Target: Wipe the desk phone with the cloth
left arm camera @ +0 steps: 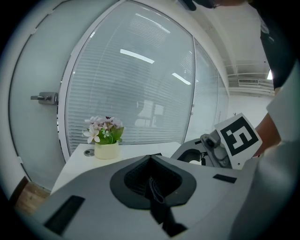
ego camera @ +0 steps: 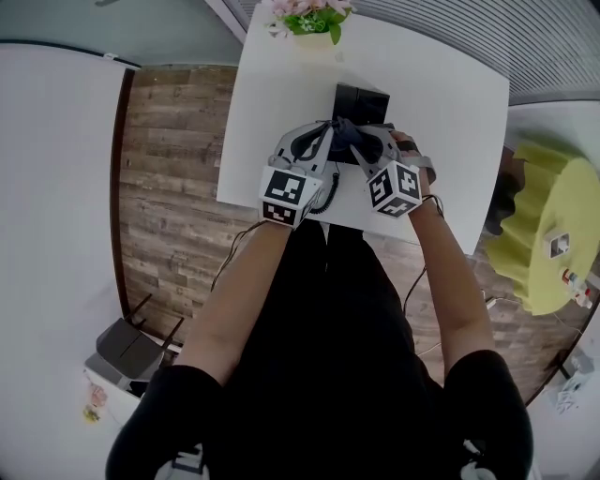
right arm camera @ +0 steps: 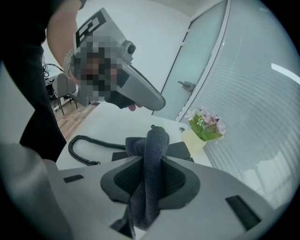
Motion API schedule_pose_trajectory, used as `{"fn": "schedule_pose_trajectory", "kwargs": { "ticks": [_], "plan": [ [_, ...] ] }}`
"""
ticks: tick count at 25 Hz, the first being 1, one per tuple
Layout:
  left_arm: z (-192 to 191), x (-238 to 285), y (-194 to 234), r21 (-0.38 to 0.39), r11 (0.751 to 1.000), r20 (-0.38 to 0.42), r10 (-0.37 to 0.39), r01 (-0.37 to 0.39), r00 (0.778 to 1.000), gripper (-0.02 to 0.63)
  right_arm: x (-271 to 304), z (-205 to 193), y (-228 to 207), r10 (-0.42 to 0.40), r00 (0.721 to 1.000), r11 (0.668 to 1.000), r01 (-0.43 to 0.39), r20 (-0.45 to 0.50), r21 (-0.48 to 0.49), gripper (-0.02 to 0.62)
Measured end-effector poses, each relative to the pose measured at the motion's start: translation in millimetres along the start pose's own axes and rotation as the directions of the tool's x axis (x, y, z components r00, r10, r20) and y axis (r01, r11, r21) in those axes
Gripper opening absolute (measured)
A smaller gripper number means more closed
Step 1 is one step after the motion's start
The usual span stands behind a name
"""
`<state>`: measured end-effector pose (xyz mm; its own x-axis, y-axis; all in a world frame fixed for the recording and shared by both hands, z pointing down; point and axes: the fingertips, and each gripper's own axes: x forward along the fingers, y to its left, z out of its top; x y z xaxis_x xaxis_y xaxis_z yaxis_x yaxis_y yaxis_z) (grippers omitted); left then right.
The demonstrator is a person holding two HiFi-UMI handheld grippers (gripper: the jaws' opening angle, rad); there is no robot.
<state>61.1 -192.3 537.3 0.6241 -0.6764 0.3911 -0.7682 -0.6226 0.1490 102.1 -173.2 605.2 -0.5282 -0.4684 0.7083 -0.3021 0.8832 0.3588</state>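
The black desk phone (ego camera: 361,101) stands on the white table (ego camera: 450,103), and I see it as a dark flat shape (right arm camera: 180,150) in the right gripper view. A dark grey cloth (ego camera: 348,137) hangs over its near side, between both grippers. My right gripper (ego camera: 366,145) (right arm camera: 150,173) is shut on the cloth (right arm camera: 154,150), which rises in a thick fold from the jaws. My left gripper (ego camera: 325,133) (left arm camera: 151,176) is shut on a thin dark strip (left arm camera: 157,199) that looks like an edge of the same cloth. The phone's keys are hidden.
The coiled phone cord (right arm camera: 83,146) lies on the table by the near edge (ego camera: 328,195). A pot of flowers (ego camera: 314,21) (left arm camera: 106,138) stands at the table's far edge, before a glass wall. A yellow-green round seat (ego camera: 548,234) is at the right, a grey machine (ego camera: 127,354) on the floor left.
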Motion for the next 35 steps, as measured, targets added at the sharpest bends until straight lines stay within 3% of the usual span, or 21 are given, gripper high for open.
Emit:
{"fn": "schedule_pose_trajectory", "kwargs": {
  "ticks": [17,35],
  "plan": [
    [-4,35,38,-0.014,1.0,-0.031,0.01,-0.011,0.999,0.009,47,17,-72,-0.044,0.999,0.995,0.042,-0.022,-0.089,0.109],
    [-34,31,46,-0.048,0.999,-0.08,0.013,-0.017,0.997,0.009,45,4,-25,0.013,1.0,0.999,-0.014,-0.02,-0.052,0.109]
  ]
}}
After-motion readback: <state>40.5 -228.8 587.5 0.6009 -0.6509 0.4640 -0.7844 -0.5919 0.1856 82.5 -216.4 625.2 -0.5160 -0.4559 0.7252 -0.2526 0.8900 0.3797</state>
